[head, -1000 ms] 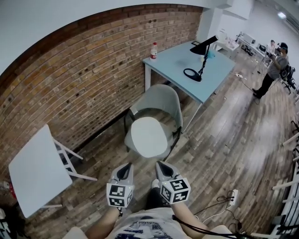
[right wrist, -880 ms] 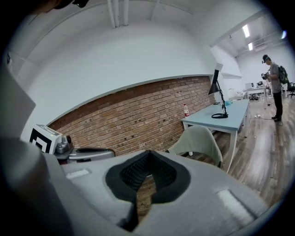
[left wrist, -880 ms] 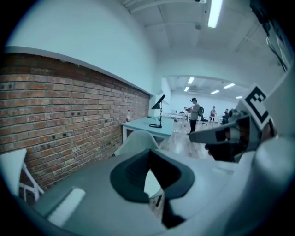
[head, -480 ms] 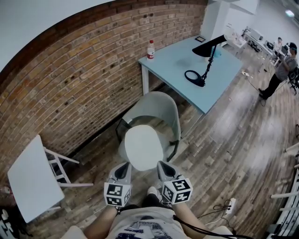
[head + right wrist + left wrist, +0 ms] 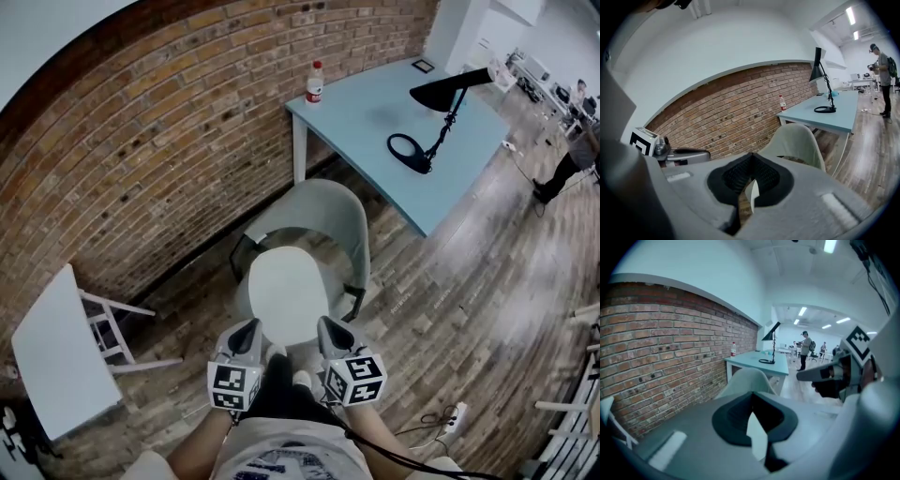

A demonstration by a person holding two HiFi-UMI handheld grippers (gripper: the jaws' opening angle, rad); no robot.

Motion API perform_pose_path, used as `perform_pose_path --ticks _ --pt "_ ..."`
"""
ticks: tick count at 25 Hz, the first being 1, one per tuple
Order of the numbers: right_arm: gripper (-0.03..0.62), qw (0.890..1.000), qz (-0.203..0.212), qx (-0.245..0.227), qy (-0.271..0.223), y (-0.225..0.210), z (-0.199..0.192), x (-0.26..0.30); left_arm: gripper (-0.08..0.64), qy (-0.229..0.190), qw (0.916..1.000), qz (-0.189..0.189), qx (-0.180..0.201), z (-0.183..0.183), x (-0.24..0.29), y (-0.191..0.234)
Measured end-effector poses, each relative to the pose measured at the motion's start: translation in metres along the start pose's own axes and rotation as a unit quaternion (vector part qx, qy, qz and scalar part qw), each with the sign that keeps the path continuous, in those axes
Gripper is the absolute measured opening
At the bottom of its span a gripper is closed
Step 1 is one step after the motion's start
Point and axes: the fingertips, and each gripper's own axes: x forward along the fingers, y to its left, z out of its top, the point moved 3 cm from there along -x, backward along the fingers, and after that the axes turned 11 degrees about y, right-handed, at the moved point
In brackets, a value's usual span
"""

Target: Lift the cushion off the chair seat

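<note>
The left claw [image 5: 250, 327] and the right claw [image 5: 329, 325] are held side by side, tilted a little down, each with its jaws pressed together on nothing. That probably suits an approach, since they must part before taking any rim. The round white padded cushion [image 5: 289, 292] lies flat on the seat of the pale grey-green shell chair [image 5: 324, 212], just ahead of both tips and between them; its near edge is flanked by the pair, likely so each can take one side. From the head view I cannot tell if they touch it; each gripper view shows the chair back [image 5: 746, 379] still ahead of the tips.

A second ago the cushion lay well ahead of the tips; the claws have since closed in on it, jaws staying together throughout.
</note>
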Motion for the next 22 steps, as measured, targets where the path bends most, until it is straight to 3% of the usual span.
perform_pose_path --ticks 14,19,22 --pt "-0.002 0.998 -0.049 0.036 0.034 -0.05 -0.024 0.122 -0.009 0.045 0.9986 -0.028 0.003 -0.044 0.118 0.076" --pt "-0.002 0.995 -0.068 0.059 0.037 -0.072 -0.051 0.168 -0.009 0.057 0.9969 -0.054 -0.012 -0.073 0.169 0.098" --pt "-0.002 0.994 -0.08 0.069 0.041 -0.085 -0.071 0.192 -0.009 0.071 0.9962 -0.049 -0.012 -0.095 0.195 0.11"
